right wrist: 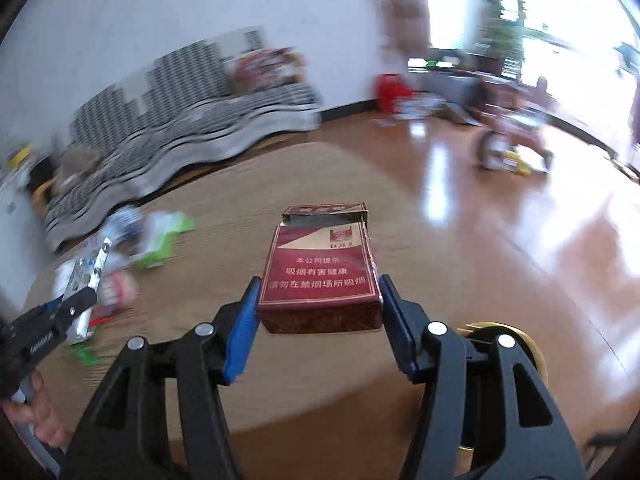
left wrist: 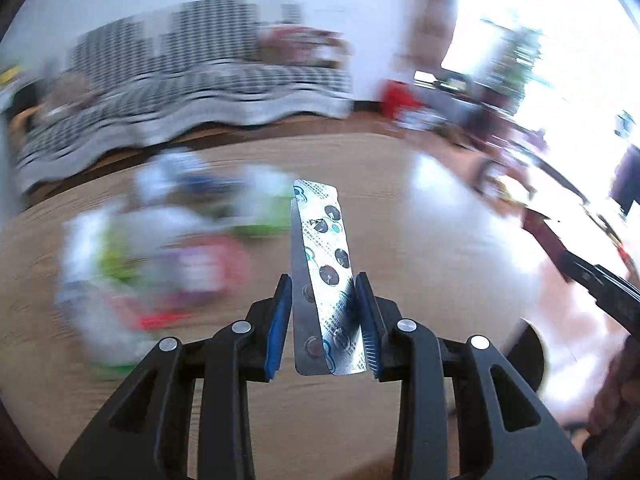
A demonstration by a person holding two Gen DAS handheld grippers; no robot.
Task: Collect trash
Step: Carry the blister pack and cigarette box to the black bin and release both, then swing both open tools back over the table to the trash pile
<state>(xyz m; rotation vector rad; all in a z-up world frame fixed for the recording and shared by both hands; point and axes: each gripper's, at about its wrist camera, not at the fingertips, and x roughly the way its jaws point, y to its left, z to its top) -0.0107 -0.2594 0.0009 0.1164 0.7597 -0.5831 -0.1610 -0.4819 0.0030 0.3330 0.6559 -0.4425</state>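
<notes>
The left tongs are clamped on a blister strip, which stands upright between the pads; the right tongs are clamped on a red cigarette pack with its lid torn open. Both are carried above the round worktop. The thin strip, pinched only at its lower end, could twist or slip out if swung sharply. More litter lies near the far left edge. The worktop's right half looks bare, with open floor beyond, so there is room on that side
</notes>
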